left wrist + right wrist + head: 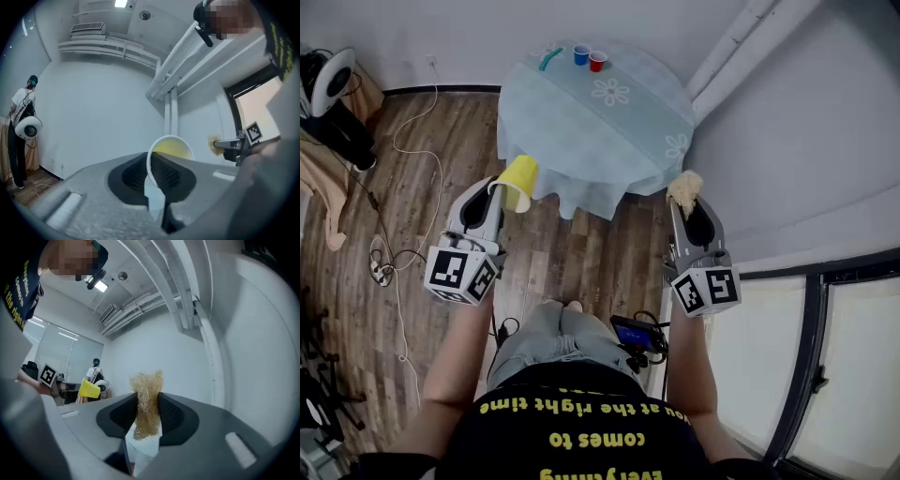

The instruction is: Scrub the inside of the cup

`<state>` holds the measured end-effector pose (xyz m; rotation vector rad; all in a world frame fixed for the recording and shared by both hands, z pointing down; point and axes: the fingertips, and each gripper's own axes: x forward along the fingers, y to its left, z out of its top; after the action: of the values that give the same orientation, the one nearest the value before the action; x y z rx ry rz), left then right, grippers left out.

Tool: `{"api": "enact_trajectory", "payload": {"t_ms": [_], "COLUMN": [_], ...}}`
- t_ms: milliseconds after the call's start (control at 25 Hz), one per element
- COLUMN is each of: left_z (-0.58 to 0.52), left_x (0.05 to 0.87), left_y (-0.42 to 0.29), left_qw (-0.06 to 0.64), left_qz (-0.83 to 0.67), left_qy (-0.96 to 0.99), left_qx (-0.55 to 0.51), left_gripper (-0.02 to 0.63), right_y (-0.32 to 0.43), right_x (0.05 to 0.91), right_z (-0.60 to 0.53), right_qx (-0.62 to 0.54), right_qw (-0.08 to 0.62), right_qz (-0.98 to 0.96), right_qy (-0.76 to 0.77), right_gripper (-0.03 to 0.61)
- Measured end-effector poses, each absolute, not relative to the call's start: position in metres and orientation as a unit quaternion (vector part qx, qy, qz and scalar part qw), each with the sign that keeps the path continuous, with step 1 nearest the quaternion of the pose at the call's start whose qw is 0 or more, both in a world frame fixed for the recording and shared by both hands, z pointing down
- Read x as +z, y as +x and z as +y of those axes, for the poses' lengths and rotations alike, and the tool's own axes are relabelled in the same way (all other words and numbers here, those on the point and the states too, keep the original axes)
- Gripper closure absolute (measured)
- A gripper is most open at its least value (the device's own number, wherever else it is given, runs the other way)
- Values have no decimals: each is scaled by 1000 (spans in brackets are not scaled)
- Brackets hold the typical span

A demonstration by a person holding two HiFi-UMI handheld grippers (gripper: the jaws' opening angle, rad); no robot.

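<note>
Pinching cup (171, 148) rim: left fingers (174, 177) | gripping scrubber (146, 401), perhaps loofah: right fingers (174, 417)

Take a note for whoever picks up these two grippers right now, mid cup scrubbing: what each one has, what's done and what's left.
Left gripper: shut on the rim wall of the yellow cup, one jaw inside and one outside, with the cup tipped on its side.
Right gripper: shut on the tan fibre scrubber, whose tuft sticks out past the jaws.
Both are held in the air, well apart, in front of the round table.
Done: cup and scrubber are both in hand.
Left: bring the scrubber into the cup's mouth and scrub the inside; no contact yet.
</note>
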<state>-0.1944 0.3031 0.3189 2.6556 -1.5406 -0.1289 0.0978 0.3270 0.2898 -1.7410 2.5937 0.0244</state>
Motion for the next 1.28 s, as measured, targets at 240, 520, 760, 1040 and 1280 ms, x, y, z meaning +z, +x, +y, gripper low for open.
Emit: {"api": "enact_trajectory", "payload": {"t_ms": [240, 520, 760, 1040, 1280], "left_z": [301, 296, 288, 275, 270], "left_x": [322, 321, 320, 321, 319], "left_y": [-192, -186, -174, -159, -147], "left_qw": [31, 23, 18, 18, 16], "left_qz": [-505, -508, -512, -521, -524], "left_qy": [862, 861, 858, 852, 851], "left_qx": [-36, -31, -31, -35, -37], "left_gripper": [595, 595, 595, 595, 595], "right_y": [99, 103, 117, 147, 163], "right_x": [286, 278, 278, 277, 280], "right_z": [324, 318, 308, 300, 295], "right_qx": [5, -1, 3, 2, -1], "right_qw": [21, 43, 44, 51, 57], "right_qz": [836, 845, 845, 844, 842], "right_qy": [-549, -533, -533, -534, -536], "right_gripper": [448, 442, 442, 442, 442]}}
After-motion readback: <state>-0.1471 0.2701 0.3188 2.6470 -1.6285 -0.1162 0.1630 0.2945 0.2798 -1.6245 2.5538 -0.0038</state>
